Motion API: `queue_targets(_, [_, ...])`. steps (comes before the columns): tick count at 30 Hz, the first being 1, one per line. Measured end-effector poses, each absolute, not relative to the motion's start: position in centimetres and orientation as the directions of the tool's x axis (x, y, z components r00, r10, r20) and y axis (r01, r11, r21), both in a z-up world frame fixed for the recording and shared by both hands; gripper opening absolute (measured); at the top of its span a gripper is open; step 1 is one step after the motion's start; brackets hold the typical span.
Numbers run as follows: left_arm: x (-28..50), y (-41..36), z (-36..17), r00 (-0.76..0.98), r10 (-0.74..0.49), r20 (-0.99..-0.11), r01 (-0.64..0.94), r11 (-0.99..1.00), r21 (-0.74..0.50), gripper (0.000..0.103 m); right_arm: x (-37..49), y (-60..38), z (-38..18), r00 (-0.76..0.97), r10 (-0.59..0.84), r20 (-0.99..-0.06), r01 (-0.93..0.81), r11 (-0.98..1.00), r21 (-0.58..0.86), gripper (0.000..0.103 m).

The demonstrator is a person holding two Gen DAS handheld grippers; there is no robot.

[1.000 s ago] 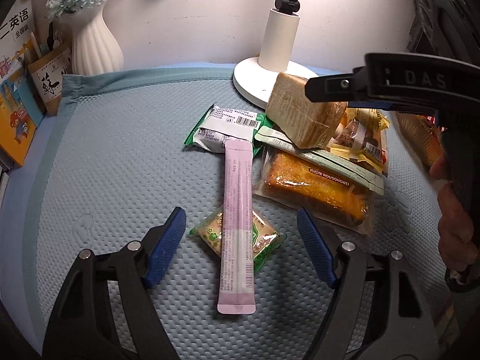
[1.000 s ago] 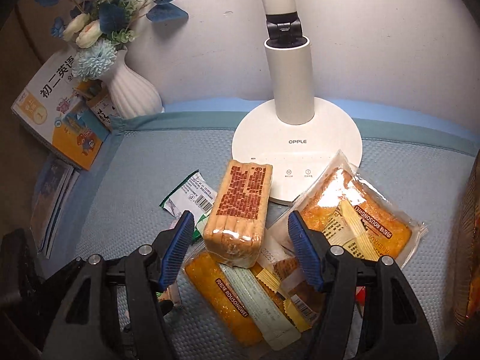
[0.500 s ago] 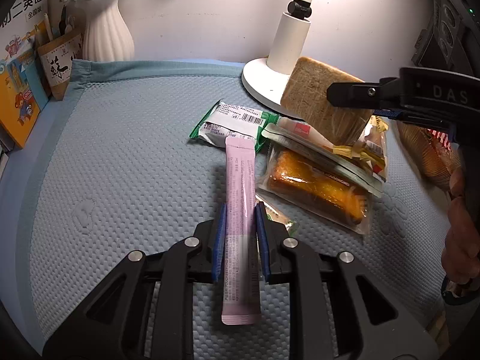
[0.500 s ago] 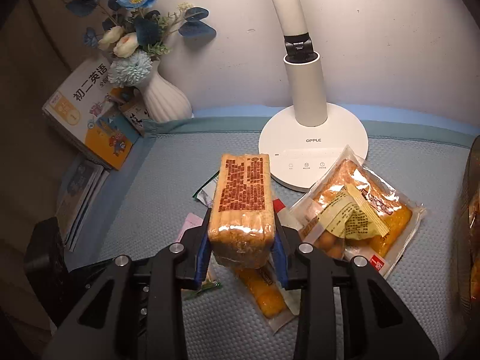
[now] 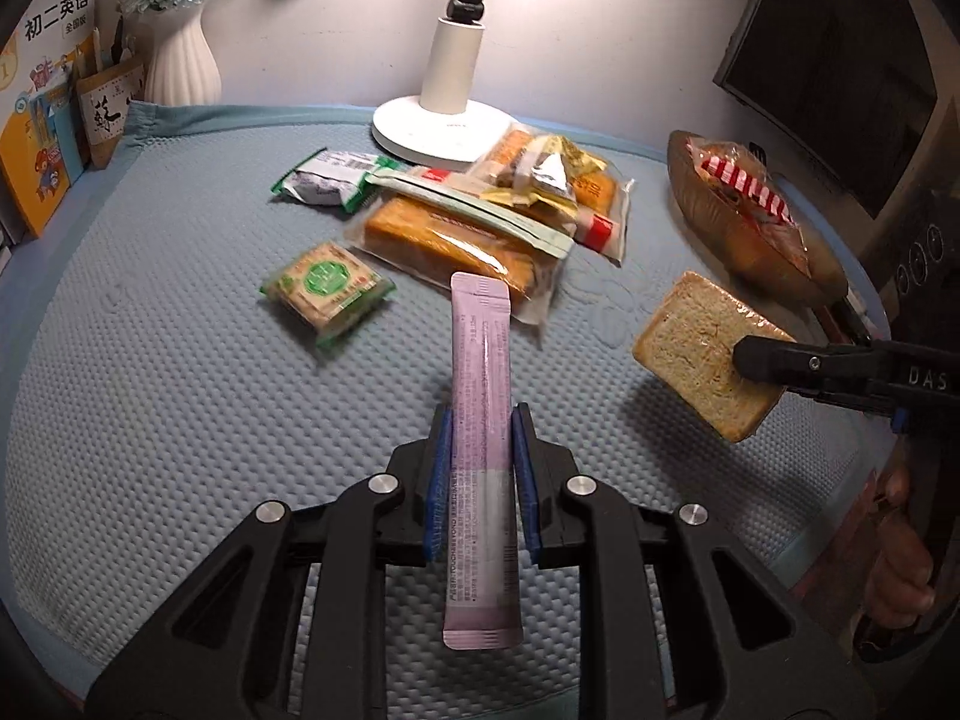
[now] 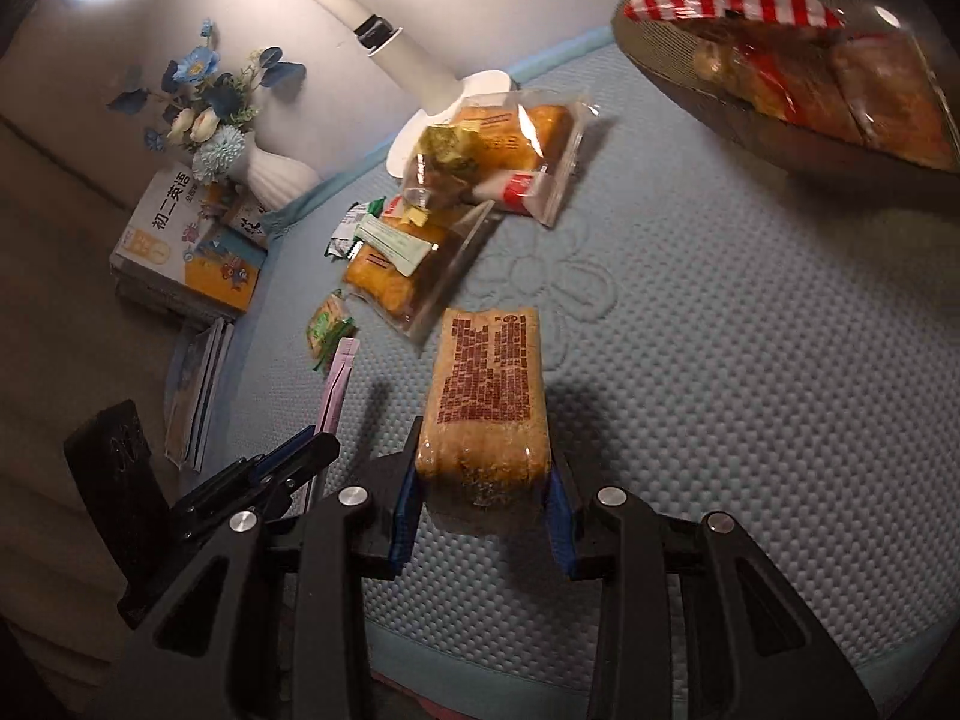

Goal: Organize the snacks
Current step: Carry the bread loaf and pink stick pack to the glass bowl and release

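The left gripper (image 5: 478, 474) fingers clench the purple stick (image 5: 482, 420) mid-length — the right gripper (image 6: 483, 516) fingers clamp the bread pack (image 6: 487, 396) at its near end.

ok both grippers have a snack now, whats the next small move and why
Probably carry the bread in the right gripper on toward the bowl at the mat's right edge and let go over it. The bread is clamped and off the mat, the bowl already holds wrapped snacks, and it lies on that gripper's side. The left gripper can follow with the pink stick.

snack basket (image 6: 708, 90) cut off at frame edge
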State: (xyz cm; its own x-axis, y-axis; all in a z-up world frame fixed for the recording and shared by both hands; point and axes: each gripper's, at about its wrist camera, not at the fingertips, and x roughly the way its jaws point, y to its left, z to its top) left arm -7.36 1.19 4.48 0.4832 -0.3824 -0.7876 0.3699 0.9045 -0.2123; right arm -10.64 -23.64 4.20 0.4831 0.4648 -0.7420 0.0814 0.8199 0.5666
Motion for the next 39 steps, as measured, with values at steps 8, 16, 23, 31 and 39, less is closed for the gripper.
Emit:
queue_targets(8, [-8.0, -1.6, 2.5, 0.446, -0.367, -0.816, 0.392, 0.900, -0.191, 0.021, -13.5, -26.8, 3.7, 0.518, 0.407, -0.752, 0.106, 0.842, 0.529, 0.052])
queue_targets(16, [-8.5, -1.3, 1.8, 0.449, -0.347, -0.823, 0.372, 0.910, -0.181, 0.048, -13.7, -24.9, 4.7, 0.527, 0.272, -0.805, -0.048, 0.955, 0.291, 0.087])
queue_targets(23, [-9.0, -2.8, 1.5, 0.507, -0.256, -0.823, 0.374, 0.926, -0.058, 0.020, -12.1, -21.5, 2.6, 0.522, 0.120, -0.844, -0.114, 0.991, 0.070, 0.076])
queue_targets(31, [-8.8, -2.6, 1.8, 0.484, -0.316, -0.816, 0.378, 0.916, -0.131, 0.019, -12.0, -22.1, 2.0, 0.529, 0.113, -0.841, -0.102, 0.992, 0.069, 0.056])
queue_targets(39, [-9.2, -5.0, 3.5, 0.500, -0.332, -0.800, 0.419, 0.901, -0.112, 0.019, -13.2, -24.3, 3.9, 0.566, 0.161, -0.809, -0.067, 0.987, 0.149, 0.055])
